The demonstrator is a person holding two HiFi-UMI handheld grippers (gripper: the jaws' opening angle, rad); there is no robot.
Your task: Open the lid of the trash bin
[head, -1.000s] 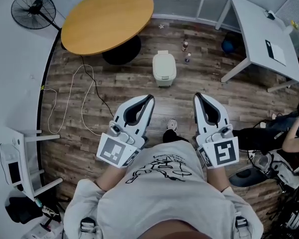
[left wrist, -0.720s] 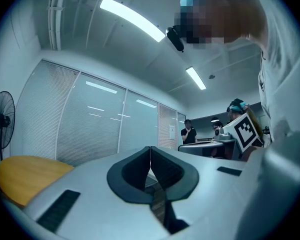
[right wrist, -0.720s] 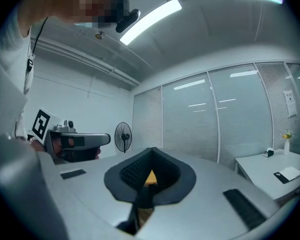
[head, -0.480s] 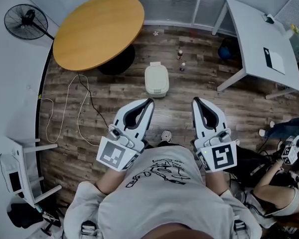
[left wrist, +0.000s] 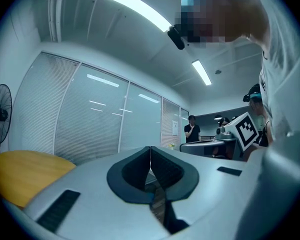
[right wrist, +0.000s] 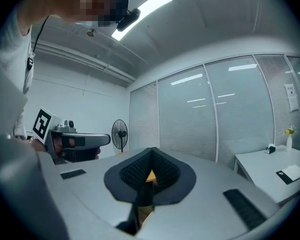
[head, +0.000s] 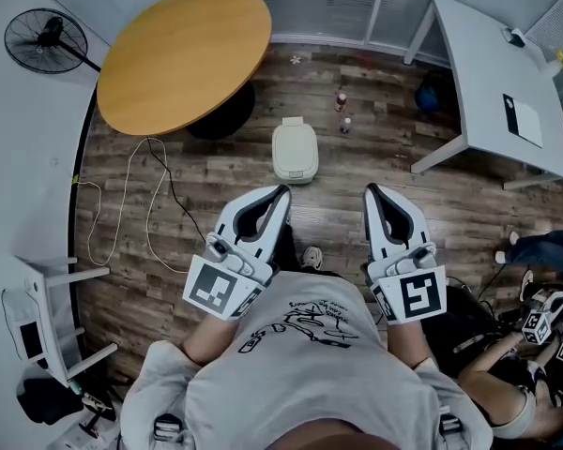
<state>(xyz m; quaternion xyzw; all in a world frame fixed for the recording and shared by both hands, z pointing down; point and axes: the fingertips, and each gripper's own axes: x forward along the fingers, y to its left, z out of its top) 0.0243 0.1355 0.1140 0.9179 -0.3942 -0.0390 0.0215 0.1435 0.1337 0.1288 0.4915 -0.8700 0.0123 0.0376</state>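
Left gripper [head: 282, 191]: jaws together, tips meeting, nothing between them, as its own view confirms [left wrist: 150, 149]. Right gripper [head: 368, 189]: jaws likewise closed and empty [right wrist: 151, 150]. Both point level, side by side and apart.

Trash bin [head: 295, 150]: cream-coloured, standing on the wood floor [head: 216, 195] ahead of the two grippers, between their lines and somewhat nearer the left one. It touches neither. Lid down. Any marking on it is too small to tell.

Two small bottles [head: 342, 112] stand beyond the bin, toward the right gripper's side. Round wooden table [head: 188, 50] lies ahead-left of the left gripper; white desk [head: 493, 73] lies ahead-right of the right gripper.

Writing: the print on the person's shirt [head: 296, 322] is too distorted to read. The marker cubes [head: 216, 289] carry black-and-white patterns only.
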